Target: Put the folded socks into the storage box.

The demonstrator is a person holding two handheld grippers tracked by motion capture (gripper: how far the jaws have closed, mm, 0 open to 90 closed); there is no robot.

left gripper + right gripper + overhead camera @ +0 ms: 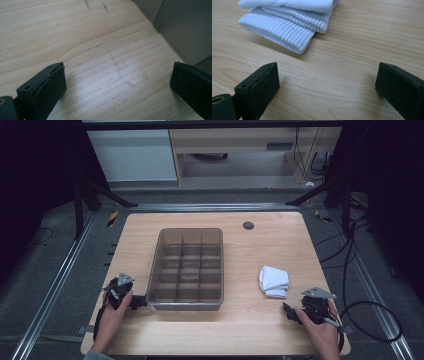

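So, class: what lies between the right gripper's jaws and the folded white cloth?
Nothing but bare wooden table. The right gripper view shows the open right gripper just short of the folded white cloth.

No readable text, labels or numbers, faint pencil-like marks on the table (95,7) (illegible)

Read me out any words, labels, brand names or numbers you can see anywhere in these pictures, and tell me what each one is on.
None can be read.
Faint dark marks on the table in the left gripper view, near its top edge: too blurred to read, maybe only scuffs.
No print shows on the divided bin, the folded white cloth, the left gripper or the right gripper.
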